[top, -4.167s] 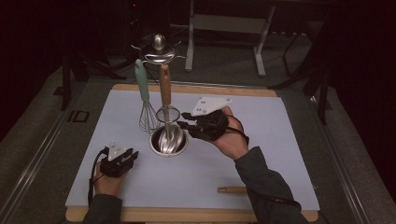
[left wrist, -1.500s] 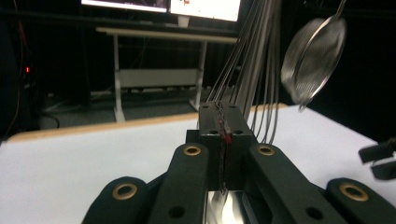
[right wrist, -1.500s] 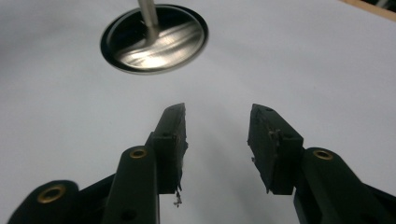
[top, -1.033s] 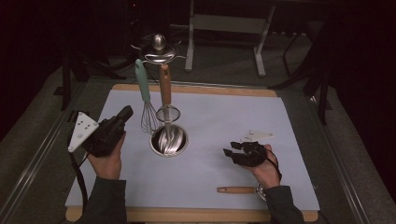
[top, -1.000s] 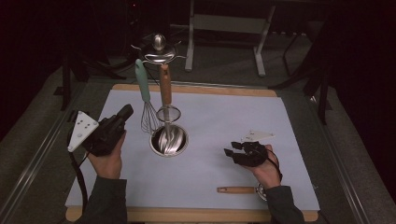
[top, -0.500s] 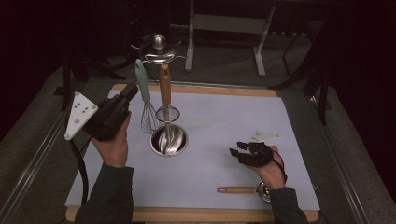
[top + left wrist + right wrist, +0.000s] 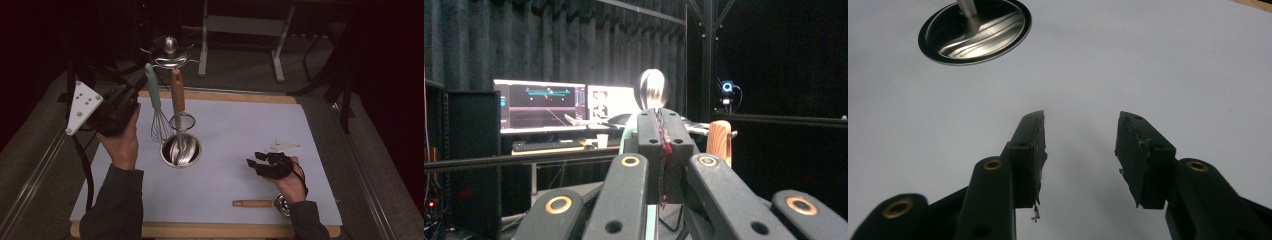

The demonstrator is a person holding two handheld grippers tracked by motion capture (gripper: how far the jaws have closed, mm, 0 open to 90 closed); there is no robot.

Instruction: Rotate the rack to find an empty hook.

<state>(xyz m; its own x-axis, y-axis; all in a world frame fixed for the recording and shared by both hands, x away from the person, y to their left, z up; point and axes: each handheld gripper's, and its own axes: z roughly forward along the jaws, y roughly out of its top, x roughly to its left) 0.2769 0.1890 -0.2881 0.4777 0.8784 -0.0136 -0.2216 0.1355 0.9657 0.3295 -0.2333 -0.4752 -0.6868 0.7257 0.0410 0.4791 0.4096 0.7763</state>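
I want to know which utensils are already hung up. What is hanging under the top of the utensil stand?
Under the stand's top hang a teal-handled whisk and a wooden-handled strainer. The strainer's mesh covers part of the stand's pole, above the round base.

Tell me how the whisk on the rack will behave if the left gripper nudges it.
The whisk hangs from the rack, so it would probably swing. Its thin wire loops look springy and light. It may knock the strainer hanging beside it.
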